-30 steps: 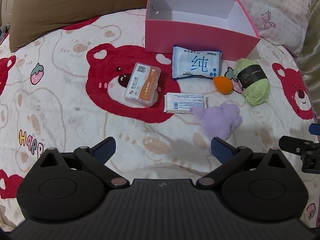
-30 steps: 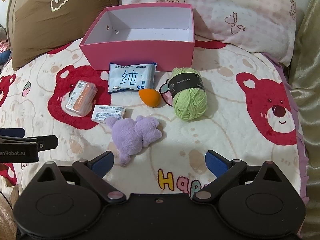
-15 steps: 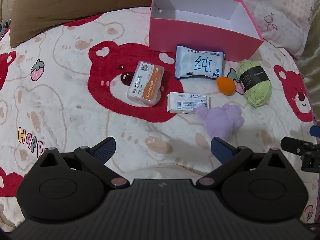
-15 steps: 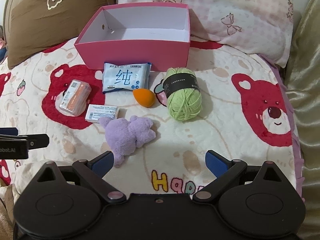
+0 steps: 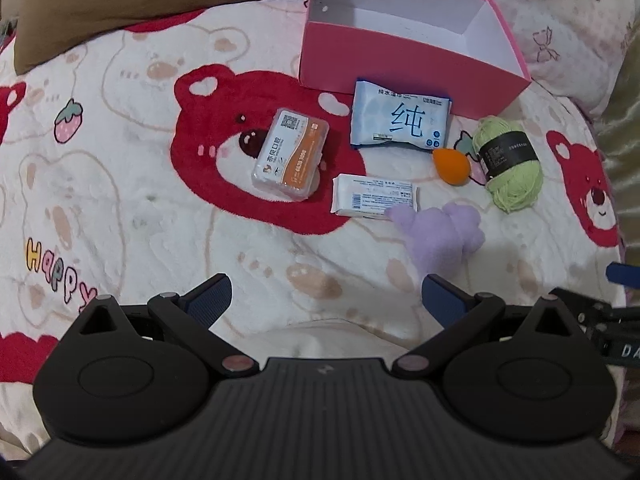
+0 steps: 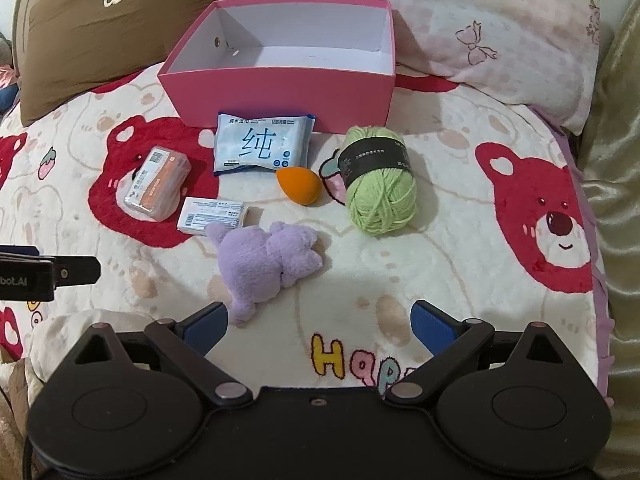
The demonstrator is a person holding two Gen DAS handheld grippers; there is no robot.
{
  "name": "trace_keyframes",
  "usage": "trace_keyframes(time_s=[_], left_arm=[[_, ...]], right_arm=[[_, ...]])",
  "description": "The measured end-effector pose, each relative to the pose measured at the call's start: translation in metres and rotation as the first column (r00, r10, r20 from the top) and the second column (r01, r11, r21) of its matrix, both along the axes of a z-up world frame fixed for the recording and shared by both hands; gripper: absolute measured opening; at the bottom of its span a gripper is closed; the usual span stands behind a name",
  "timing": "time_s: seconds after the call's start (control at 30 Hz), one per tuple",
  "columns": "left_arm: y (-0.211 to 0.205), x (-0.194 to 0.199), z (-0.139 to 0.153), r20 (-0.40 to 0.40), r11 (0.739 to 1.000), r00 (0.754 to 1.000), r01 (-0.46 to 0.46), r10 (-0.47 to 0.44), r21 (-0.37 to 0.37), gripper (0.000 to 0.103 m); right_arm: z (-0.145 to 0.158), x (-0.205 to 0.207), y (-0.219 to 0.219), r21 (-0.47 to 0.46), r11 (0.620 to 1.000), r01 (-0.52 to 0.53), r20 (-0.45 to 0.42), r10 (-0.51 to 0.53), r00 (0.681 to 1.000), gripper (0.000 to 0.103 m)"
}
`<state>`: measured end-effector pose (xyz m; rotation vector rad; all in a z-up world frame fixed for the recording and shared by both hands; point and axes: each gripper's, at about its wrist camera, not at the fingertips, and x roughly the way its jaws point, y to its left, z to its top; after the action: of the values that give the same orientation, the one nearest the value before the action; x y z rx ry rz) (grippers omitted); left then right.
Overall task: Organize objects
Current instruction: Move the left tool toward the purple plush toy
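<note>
An empty pink box stands at the back of the bear-print blanket. In front of it lie a blue wipes pack, a clear case with an orange label, a small white packet, an orange sponge egg, a green yarn ball and a purple plush toy. My left gripper is open, below the white packet. My right gripper is open, its left finger close to the plush.
A brown pillow lies at the back left and a pink patterned pillow at the back right. A shiny olive cover borders the right side. The other gripper's tip shows at each view's edge.
Both grippers have moved forward a little toward the objects, and the items look larger and nearer. Nothing was grasped and no object moved.
</note>
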<state>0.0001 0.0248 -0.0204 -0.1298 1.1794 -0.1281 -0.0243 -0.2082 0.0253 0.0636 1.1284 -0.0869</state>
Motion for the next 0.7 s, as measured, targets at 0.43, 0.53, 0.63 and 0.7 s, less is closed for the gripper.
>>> trace_keyframes(time_s=[0.43, 0.53, 0.63, 0.7], left_arm=[[-0.005, -0.003, 0.008, 0.035, 0.998, 0.999, 0.041, -0.04, -0.043, 0.101], [-0.009, -0.005, 0.011, 0.044, 0.998, 0.998, 0.056, -0.055, -0.038, 0.101], [-0.01, -0.007, 0.013, 0.049, 0.998, 0.997, 0.063, -0.061, -0.032, 0.101], [-0.01, -0.007, 0.014, 0.052, 0.998, 0.997, 0.062, -0.06, -0.025, 0.101]], right_arm=[[-0.001, -0.001, 0.003, -0.006, 1.0, -0.014, -0.008, 0.014, 1.0, 0.1], [0.0, -0.001, 0.003, -0.013, 1.0, -0.018, -0.014, 0.018, 1.0, 0.1], [0.001, -0.002, 0.002, -0.019, 1.0, -0.021, -0.017, 0.021, 1.0, 0.1], [0.002, -0.003, 0.002, -0.02, 1.0, -0.023, -0.015, 0.023, 1.0, 0.1]])
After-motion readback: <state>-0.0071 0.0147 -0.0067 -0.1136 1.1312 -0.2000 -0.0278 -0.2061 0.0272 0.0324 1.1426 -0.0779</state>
